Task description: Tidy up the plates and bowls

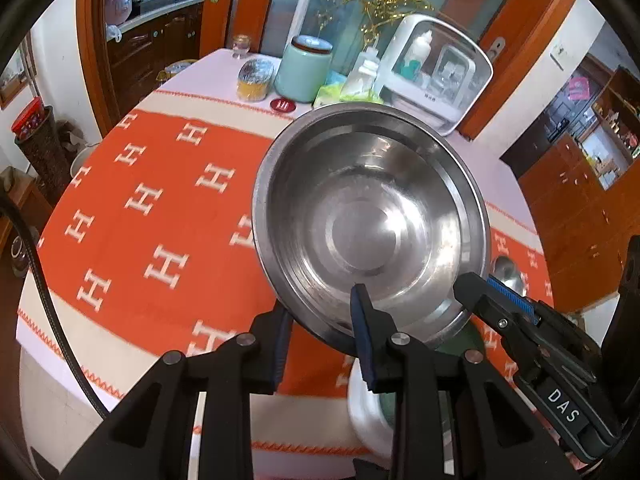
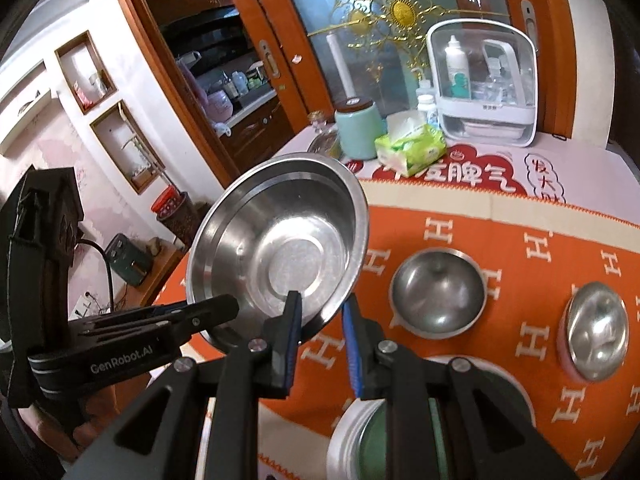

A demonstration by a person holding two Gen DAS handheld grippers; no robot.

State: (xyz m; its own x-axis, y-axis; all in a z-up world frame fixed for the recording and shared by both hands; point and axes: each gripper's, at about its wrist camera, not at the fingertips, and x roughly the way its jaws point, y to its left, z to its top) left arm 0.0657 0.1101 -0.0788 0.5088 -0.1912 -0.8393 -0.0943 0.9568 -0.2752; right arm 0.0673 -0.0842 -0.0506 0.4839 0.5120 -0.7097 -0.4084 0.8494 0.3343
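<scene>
A large steel bowl (image 1: 368, 216) hangs tilted above the orange tablecloth, held by its near rim from both sides. My left gripper (image 1: 320, 322) is shut on that rim, one pad inside the bowl and one outside. My right gripper (image 2: 322, 316) is shut on the rim of the same steel bowl (image 2: 280, 248), a little further along. Each gripper shows in the other's view: the right gripper (image 1: 480, 286) and the left gripper (image 2: 216, 306). On the table lie two smaller steel bowls (image 2: 438, 292) (image 2: 598, 332) and a white-rimmed green plate (image 2: 356, 432) under my fingers.
At the table's far end stand a mint-green jar (image 2: 356, 132), a green tissue pack (image 2: 412, 148), a white storage box (image 2: 484, 88) and a foil-topped tub (image 1: 254, 80). The round table's left edge (image 1: 48, 248) drops to the floor, with a dark basket (image 1: 40, 148) beside it.
</scene>
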